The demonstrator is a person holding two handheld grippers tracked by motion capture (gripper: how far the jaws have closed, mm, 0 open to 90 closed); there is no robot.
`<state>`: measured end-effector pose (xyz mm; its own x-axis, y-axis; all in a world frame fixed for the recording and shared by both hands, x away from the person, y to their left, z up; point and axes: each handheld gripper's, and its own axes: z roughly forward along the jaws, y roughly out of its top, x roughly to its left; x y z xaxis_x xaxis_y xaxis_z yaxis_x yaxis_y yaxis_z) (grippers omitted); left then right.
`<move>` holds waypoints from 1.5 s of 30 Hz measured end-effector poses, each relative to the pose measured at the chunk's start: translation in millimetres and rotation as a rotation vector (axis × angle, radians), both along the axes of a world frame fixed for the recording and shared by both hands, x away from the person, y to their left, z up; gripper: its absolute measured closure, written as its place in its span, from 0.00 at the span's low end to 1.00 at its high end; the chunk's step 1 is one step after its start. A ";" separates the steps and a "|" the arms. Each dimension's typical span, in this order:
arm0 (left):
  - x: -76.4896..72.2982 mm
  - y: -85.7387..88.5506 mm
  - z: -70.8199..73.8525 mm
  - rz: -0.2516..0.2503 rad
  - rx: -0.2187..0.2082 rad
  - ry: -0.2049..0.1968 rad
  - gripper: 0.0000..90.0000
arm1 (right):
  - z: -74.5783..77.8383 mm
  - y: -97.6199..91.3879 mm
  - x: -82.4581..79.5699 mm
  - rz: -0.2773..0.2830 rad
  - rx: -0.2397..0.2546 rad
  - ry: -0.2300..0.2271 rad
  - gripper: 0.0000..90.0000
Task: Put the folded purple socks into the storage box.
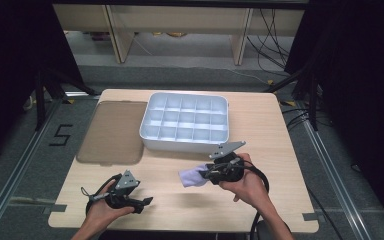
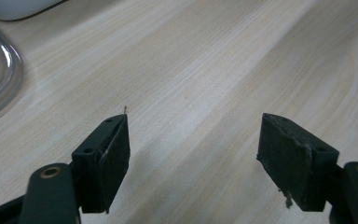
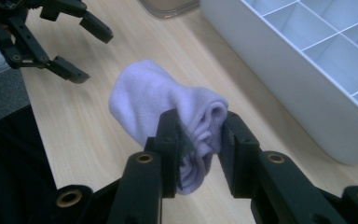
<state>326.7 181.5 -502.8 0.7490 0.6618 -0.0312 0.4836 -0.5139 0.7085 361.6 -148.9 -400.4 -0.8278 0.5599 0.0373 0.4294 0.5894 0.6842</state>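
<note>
Sock (image 3: 168,105): pale lilac, rolled; clamped in right tool (image 3: 200,140), carried clear above counter (image 1: 275,125), just in front of organiser.
Counter: light wood, bare betw. the two tools; room to manoeuvre.
Organiser (image 1: 185,122): white tray w/ grid of open cells, centre-back of counter; all visible cells look empty.
Lid (image 1: 112,131): smoky translucent, flat on counter, touching or just beside tray's left side; not in the way.
Right tool: clenched on sock at its rolled end; loose end hangs free to the side.
Left tool (image 1: 142,202): released, nothing betw. jaws, low near front edge.
Advice: keep grip firm, lift sock over tray wall, centre over one cell, lower before letting go so the roll doesn't unfurl.
</note>
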 end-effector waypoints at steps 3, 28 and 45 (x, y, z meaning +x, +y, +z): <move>-0.2 -0.9 -0.5 0.000 -0.003 0.002 0.28 | 8.1 -3.1 7.0 -0.012 -0.010 0.010 0.79; -0.4 -2.0 -0.4 -0.012 0.001 0.006 0.28 | 61.4 -33.4 54.7 -0.101 -0.049 -0.050 0.79; -0.1 -2.3 -1.1 -0.010 0.005 0.006 0.28 | 62.7 -39.7 100.3 -0.225 -0.160 -0.002 0.79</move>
